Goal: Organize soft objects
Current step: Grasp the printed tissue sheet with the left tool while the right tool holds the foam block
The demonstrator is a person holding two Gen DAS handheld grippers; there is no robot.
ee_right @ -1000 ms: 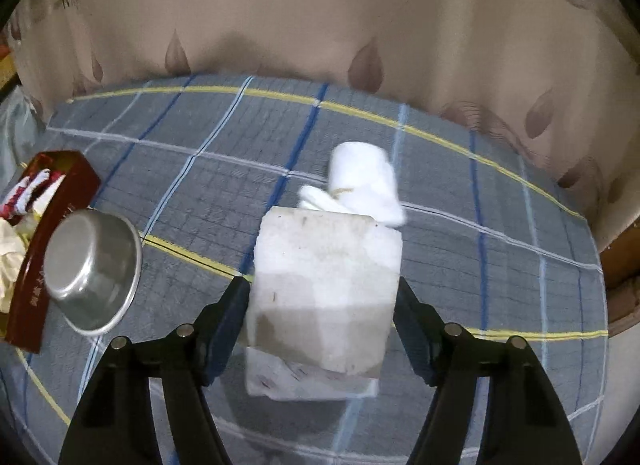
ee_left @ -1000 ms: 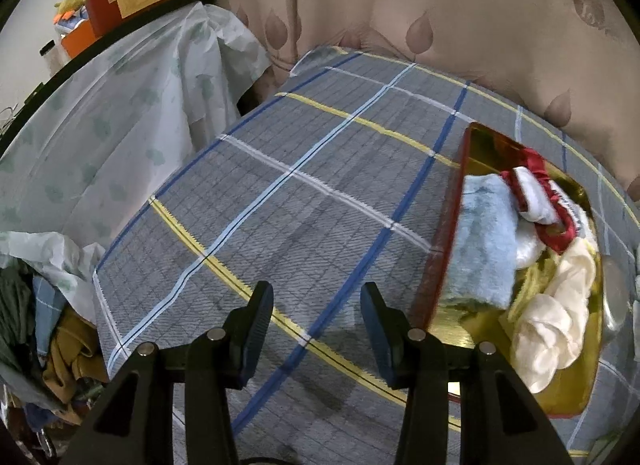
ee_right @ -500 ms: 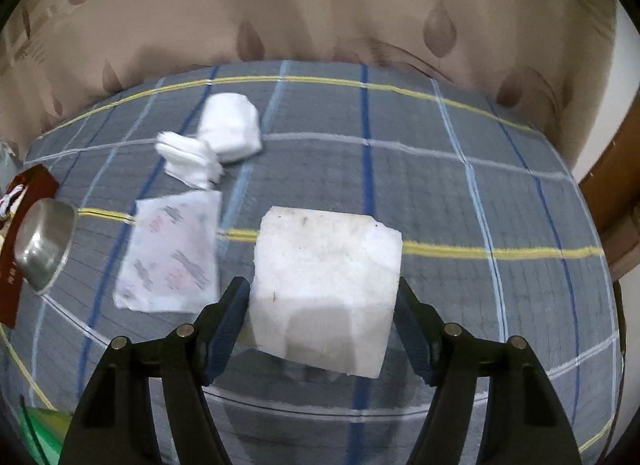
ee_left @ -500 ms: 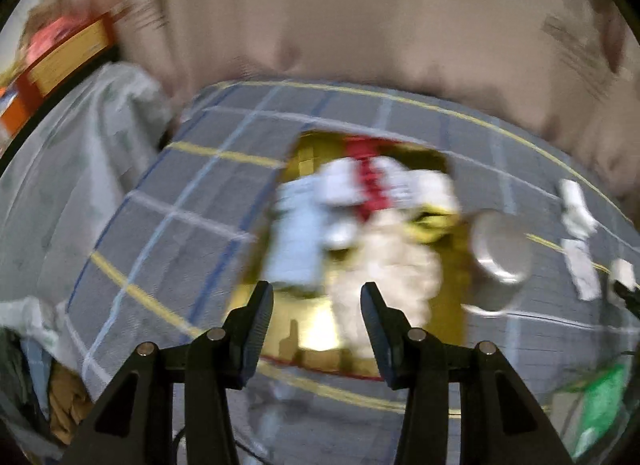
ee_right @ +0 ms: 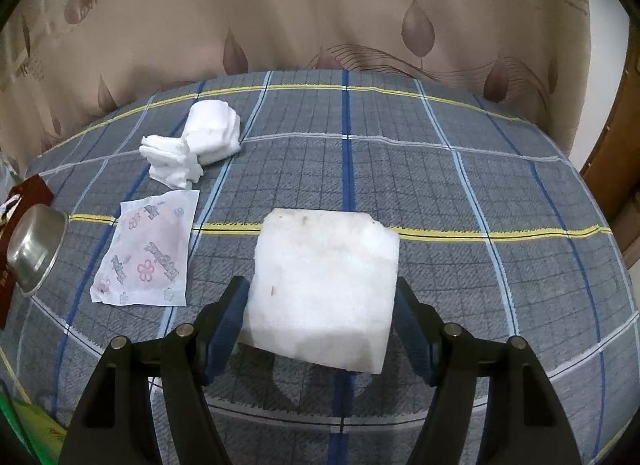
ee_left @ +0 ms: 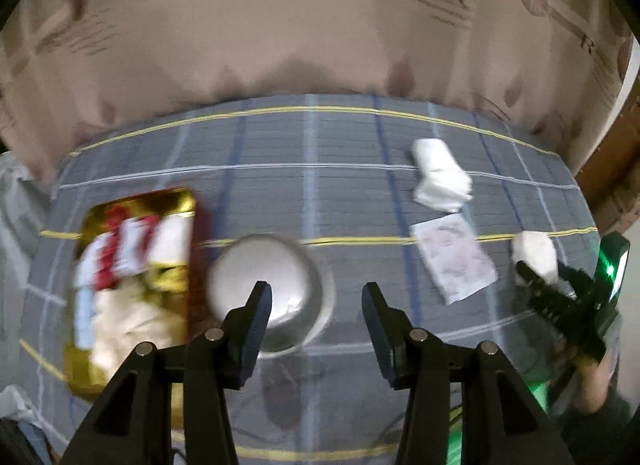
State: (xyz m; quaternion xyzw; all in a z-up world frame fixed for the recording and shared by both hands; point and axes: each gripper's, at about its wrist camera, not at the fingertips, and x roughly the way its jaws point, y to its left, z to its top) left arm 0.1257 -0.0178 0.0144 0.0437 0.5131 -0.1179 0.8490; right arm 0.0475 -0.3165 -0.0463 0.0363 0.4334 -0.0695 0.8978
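Observation:
My right gripper (ee_right: 320, 289) is shut on a white foam block (ee_right: 324, 285), held just above the checked cloth. The same block (ee_left: 534, 255) shows at the far right of the left wrist view. Left of it lie a flower-printed tissue packet (ee_right: 148, 249) and a small heap of folded white cloths (ee_right: 200, 141). My left gripper (ee_left: 316, 297) is open and holds nothing. It hangs over an upturned steel bowl (ee_left: 268, 289). Beside the bowl, a gold tray (ee_left: 172, 201) holds red, white and cream soft items, blurred by motion.
A grey checked cloth (ee_right: 480, 185) covers the table, with a beige leaf-print curtain (ee_right: 320, 25) close behind it. The bowl (ee_right: 36, 249) and the tray's red edge (ee_right: 28, 189) sit at the left. A green packet (ee_right: 24, 437) lies at the near left corner. A person's hand (ee_left: 596, 385) holds the right gripper.
The left wrist view swung right, from the tray's left side to over the bowl. My right gripper carried the foam block to the right, away from the packet and cloths, then nearly stopped.

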